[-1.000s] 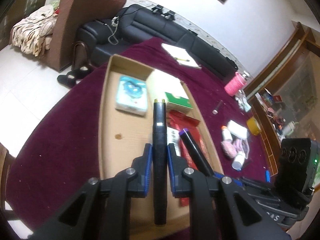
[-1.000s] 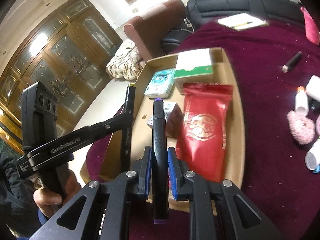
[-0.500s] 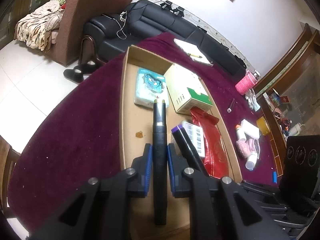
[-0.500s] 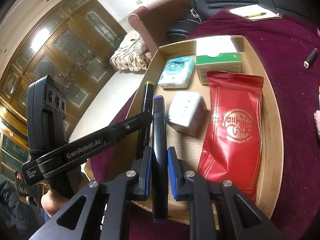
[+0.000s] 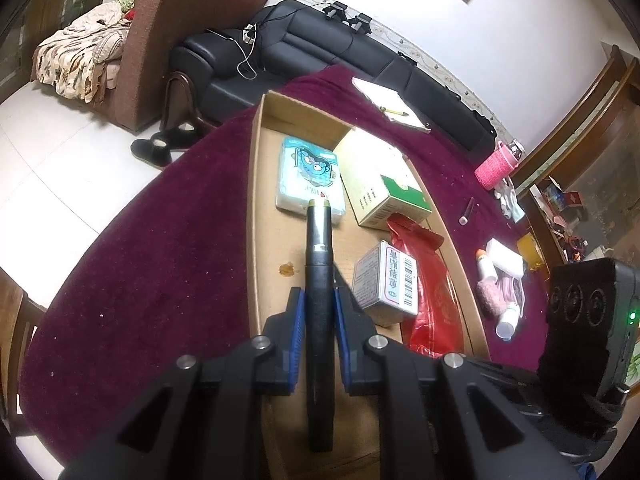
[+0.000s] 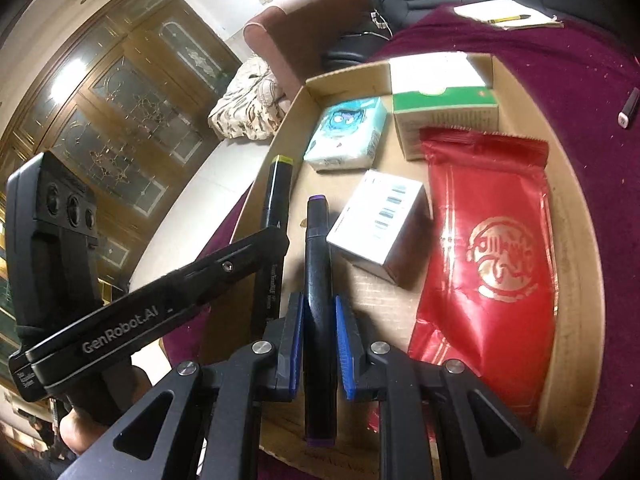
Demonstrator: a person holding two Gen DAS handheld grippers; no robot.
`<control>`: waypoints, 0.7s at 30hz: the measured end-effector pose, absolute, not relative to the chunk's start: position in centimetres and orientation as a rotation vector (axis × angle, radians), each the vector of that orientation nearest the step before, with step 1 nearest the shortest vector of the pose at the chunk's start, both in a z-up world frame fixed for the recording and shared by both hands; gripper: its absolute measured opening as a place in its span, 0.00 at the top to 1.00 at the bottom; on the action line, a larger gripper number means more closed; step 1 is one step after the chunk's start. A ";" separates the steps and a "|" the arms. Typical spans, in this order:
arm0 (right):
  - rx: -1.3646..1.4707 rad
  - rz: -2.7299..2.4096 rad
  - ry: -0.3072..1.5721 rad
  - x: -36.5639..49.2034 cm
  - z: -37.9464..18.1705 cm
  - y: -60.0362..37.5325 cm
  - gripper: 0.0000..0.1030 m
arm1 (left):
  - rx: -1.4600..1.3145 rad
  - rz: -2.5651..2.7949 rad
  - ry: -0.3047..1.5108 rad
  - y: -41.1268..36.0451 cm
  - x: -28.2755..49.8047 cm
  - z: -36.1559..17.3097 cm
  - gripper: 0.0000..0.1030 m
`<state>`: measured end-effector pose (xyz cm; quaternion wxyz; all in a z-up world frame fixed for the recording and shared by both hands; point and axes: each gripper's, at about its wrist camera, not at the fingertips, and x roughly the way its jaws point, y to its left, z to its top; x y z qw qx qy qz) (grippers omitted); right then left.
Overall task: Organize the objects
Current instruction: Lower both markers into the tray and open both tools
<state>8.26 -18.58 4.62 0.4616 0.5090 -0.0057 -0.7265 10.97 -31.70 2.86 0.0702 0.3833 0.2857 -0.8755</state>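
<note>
My left gripper (image 5: 319, 304) is shut on a black marker with a yellow-green cap (image 5: 319, 248), held over the near part of a flat cardboard tray (image 5: 256, 208). My right gripper (image 6: 318, 316) is shut on a black marker with a purple cap (image 6: 317, 240), held over the same tray (image 6: 576, 216) beside the left gripper's arm (image 6: 160, 300). The yellow-capped marker also shows in the right wrist view (image 6: 276, 200). The tray holds a blue tissue pack (image 5: 310, 172), a green-and-white box (image 5: 384, 184), a small white barcode box (image 5: 386, 280) and a red foil bag (image 6: 492, 248).
The tray lies on a dark red tablecloth (image 5: 152, 248). To its right are a lipstick tube (image 5: 466, 210), small bottles and a pink puff (image 5: 492, 296), and a pink holder (image 5: 494, 166). A notebook with a pencil (image 5: 388, 104) lies at the far edge. A black sofa (image 5: 320, 44) stands behind.
Both grippers have moved forward and down over the tray with their markers still held. The purple marker has left the left wrist view.
</note>
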 end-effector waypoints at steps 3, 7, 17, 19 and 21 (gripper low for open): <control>1.247 -1.790 -0.008 8.3 4.4 -18.5 0.83 | 1.152 -2.635 0.821 -31.5 10.9 2.9 0.86; 1.234 -1.792 0.001 8.4 4.1 -18.3 0.82 | 1.156 -2.633 0.821 -31.3 11.0 2.9 0.85; 1.222 -1.788 -0.004 8.4 4.1 -16.9 0.81 | 1.159 -2.644 0.807 -30.5 11.2 3.5 0.80; 1.220 -1.785 -0.011 8.6 4.4 -16.6 0.81 | 1.151 -2.650 0.803 -30.3 11.3 3.8 0.78; 1.210 -1.795 -0.027 8.7 4.9 -15.9 0.81 | 1.147 -2.657 0.795 -30.0 11.3 4.0 0.78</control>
